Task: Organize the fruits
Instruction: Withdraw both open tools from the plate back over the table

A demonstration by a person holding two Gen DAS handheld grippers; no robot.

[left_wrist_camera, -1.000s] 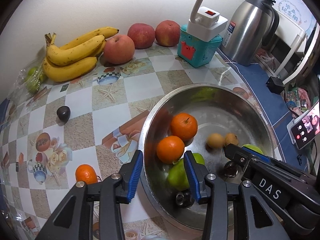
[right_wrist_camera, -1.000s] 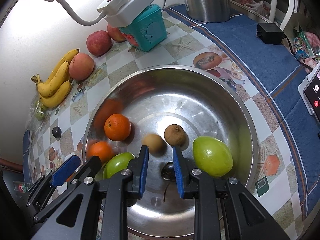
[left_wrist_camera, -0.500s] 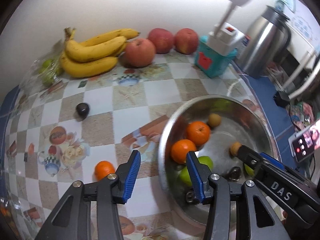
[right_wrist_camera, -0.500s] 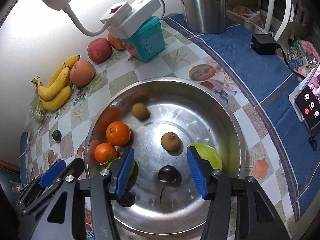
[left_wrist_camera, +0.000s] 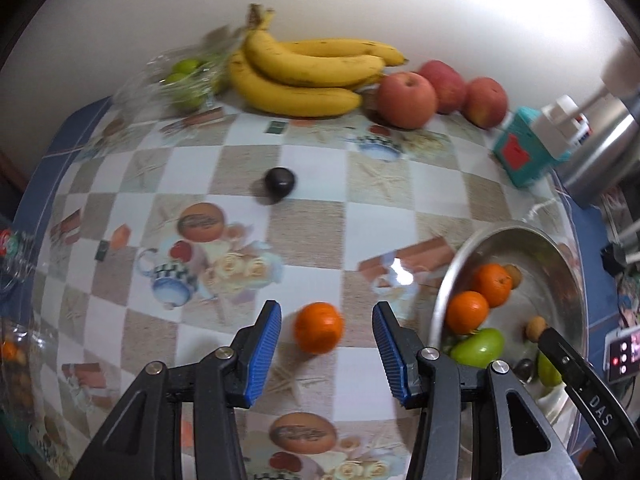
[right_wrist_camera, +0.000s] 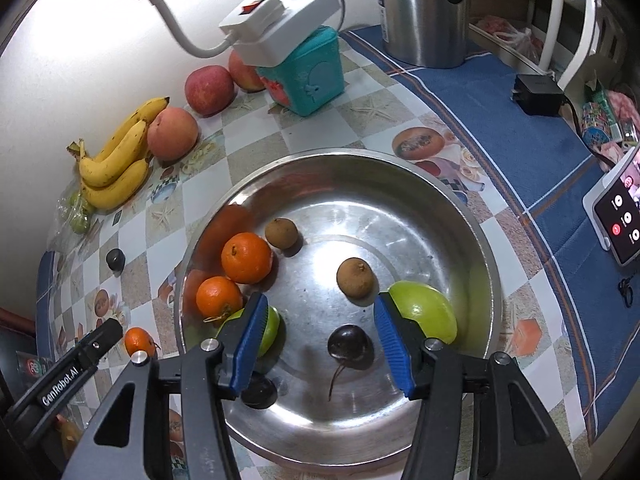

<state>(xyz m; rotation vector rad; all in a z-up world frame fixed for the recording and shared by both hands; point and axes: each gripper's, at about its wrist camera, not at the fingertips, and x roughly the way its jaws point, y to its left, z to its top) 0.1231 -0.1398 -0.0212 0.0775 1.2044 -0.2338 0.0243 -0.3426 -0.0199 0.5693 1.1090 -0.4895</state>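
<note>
A steel bowl (right_wrist_camera: 472, 216) holds two oranges (right_wrist_camera: 247, 258), two green fruits (right_wrist_camera: 424, 314), two brown longans (right_wrist_camera: 356, 279) and a dark cherry (right_wrist_camera: 349, 345). My right gripper (right_wrist_camera: 318, 336) is open above the cherry inside the bowl. My left gripper (left_wrist_camera: 326, 348) is open, its jaws either side of a loose orange (left_wrist_camera: 319, 328) on the tablecloth, left of the bowl (left_wrist_camera: 452, 276). A dark plum (left_wrist_camera: 280, 183) lies farther out on the cloth.
Bananas (left_wrist_camera: 304, 76), three apples (left_wrist_camera: 406, 100) and a bag of green fruit (left_wrist_camera: 184, 80) line the back wall. A teal box (right_wrist_camera: 304, 72) with a white power strip, a steel kettle (right_wrist_camera: 420, 8) and a phone (right_wrist_camera: 618, 216) stand to the right.
My left gripper has swung left from the bowl to the loose orange on the cloth. My right gripper has opened wide and pulled back; a longan rolled across the bowl.
</note>
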